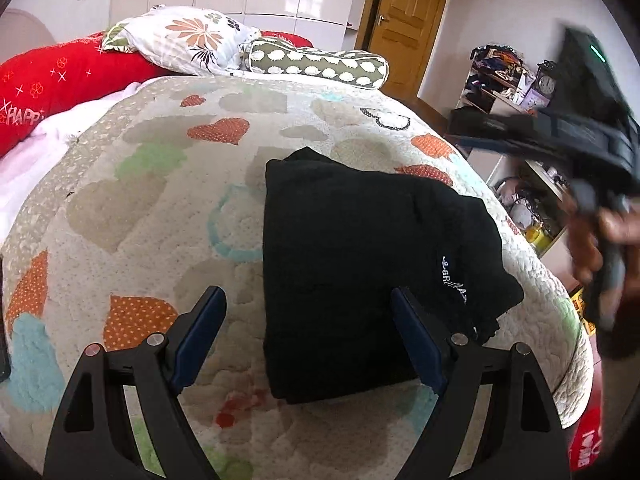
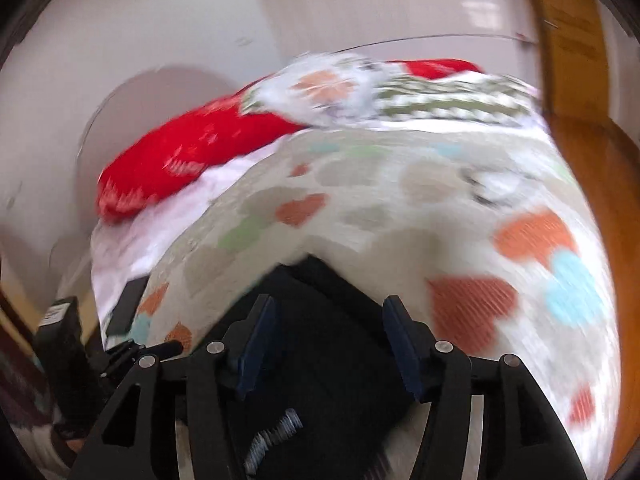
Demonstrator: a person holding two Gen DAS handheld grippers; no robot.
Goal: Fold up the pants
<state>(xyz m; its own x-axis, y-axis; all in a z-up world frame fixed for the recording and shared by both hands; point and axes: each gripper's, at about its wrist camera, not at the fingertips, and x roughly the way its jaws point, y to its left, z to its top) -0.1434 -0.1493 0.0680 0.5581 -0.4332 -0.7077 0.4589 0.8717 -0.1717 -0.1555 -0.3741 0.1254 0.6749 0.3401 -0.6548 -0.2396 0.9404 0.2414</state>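
The black fleece pants point(image 1: 360, 272) lie on the quilted bedspread with orange, green and blue hearts point(image 1: 168, 208), already gathered into a thick, roughly square stack with a small white embroidered logo point(image 1: 456, 280) near its 3 o'clock edge. In the left wrist view the stack sits at the centre, running toward 6 o'clock between the jaws.

The left gripper point(image 1: 310, 340) hovers over the near edge of the stack with its jaws wide apart; one blue pad is over bare quilt at 7 o'clock, the other over the cloth at 5 o'clock, and neither presses on anything. The right gripper point(image 2: 328, 344) has its jaws partly apart with nothing between them; the dark cloth shows below them in a blurred picture. From the left camera that gripper appears as a smeared black shape with a hand point(image 1: 600, 240) at 3 o'clock, clear of the pants.

The folding looks almost finished, so what remains is probably tidying. To do that well:
- Bring the left jaws down flat on the near edge and press rather than pinch, so the layers do not slide.
- The 4 o'clock corner bulges unevenly; smooth it toward the stack's centre.
- Keep the right gripper off the stack until the left one steadies it, since fleece this thick may spring open.
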